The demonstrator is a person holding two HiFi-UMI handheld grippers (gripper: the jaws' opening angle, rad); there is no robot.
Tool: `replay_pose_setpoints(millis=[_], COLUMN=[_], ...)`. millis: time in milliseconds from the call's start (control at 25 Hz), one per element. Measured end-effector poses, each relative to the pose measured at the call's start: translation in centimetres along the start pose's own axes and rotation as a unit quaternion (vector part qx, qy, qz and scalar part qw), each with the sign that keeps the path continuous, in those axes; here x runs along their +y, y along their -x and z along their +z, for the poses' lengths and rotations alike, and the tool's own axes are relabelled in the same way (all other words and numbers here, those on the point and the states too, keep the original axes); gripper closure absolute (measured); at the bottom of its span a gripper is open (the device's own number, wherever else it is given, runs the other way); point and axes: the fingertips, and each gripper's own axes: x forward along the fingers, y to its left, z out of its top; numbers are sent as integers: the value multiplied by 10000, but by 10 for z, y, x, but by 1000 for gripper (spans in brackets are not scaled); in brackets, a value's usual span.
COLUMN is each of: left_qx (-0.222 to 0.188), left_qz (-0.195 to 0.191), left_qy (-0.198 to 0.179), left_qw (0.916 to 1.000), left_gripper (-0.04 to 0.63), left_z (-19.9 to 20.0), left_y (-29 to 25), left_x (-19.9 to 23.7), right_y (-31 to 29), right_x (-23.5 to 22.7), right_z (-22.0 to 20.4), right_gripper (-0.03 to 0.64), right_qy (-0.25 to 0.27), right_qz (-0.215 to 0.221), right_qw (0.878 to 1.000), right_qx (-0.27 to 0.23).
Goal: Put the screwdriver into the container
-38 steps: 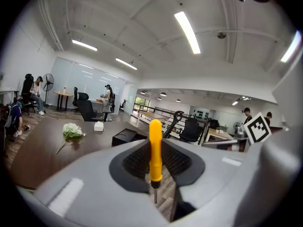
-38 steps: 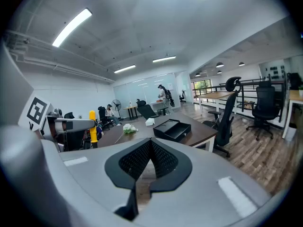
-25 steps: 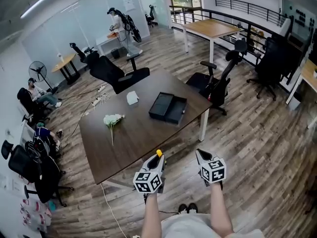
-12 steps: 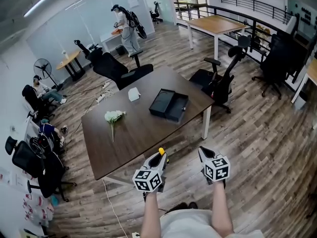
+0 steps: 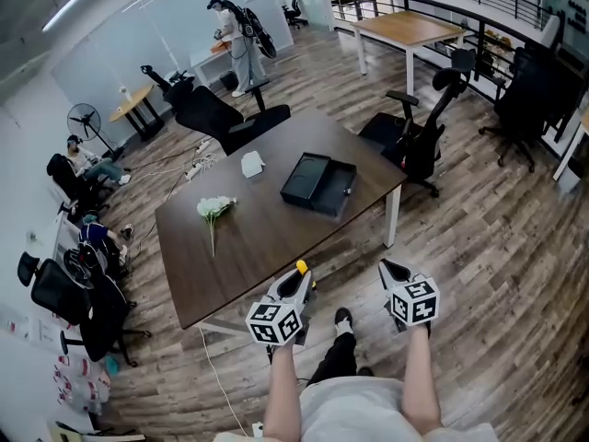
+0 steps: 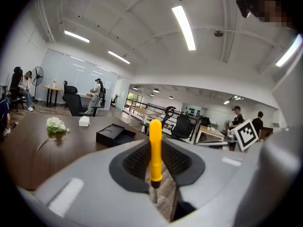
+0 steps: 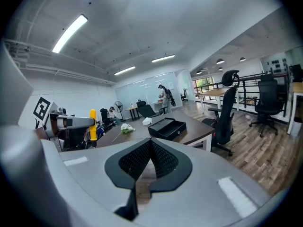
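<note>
An upright yellow-handled screwdriver point(image 6: 155, 148) is clamped in my left gripper point(image 6: 159, 165), and its yellow tip point(image 5: 301, 267) pokes above that gripper point(image 5: 295, 285) in the head view. The gripper hovers just off the near edge of the dark wooden table point(image 5: 248, 256). The open black container point(image 5: 318, 184) lies on the far right part of the table, well ahead of both grippers; it also shows as a low black container point(image 6: 115, 134) and a black container point(image 7: 166, 127). My right gripper point(image 5: 393, 274) is shut with nothing in it point(image 7: 150, 148), off the table over the floor.
White flowers point(image 5: 213, 208) and a small white box point(image 5: 252, 164) lie on the table's left and far side. Black office chairs point(image 5: 419, 141) stand at the right and behind the table. A person point(image 5: 237, 35) stands far back. My own leg and shoe point(image 5: 340, 325) show below.
The table has come nearer and both grippers ride slightly further forward. A leg and a shoe now show stepping ahead. The screwdriver stays in the left gripper.
</note>
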Motion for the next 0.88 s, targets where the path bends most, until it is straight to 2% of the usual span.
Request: replay_pose_setpoints(millis=[320, 880], left_qx=[-99, -163], left_qz=[-53, -318], left_qy=[134, 510], left_qw=[9998, 9981], left_gripper=[466, 466], left_z=[28, 110], left_y=[-70, -229], left_x=[53, 165], right_y=[-74, -235], right_x=[-34, -98], right_z=[25, 109], right_gripper=[615, 615], right_qy=[92, 162], right_qz=[-104, -262], right_qw=[9998, 9987], right_qx=[129, 405])
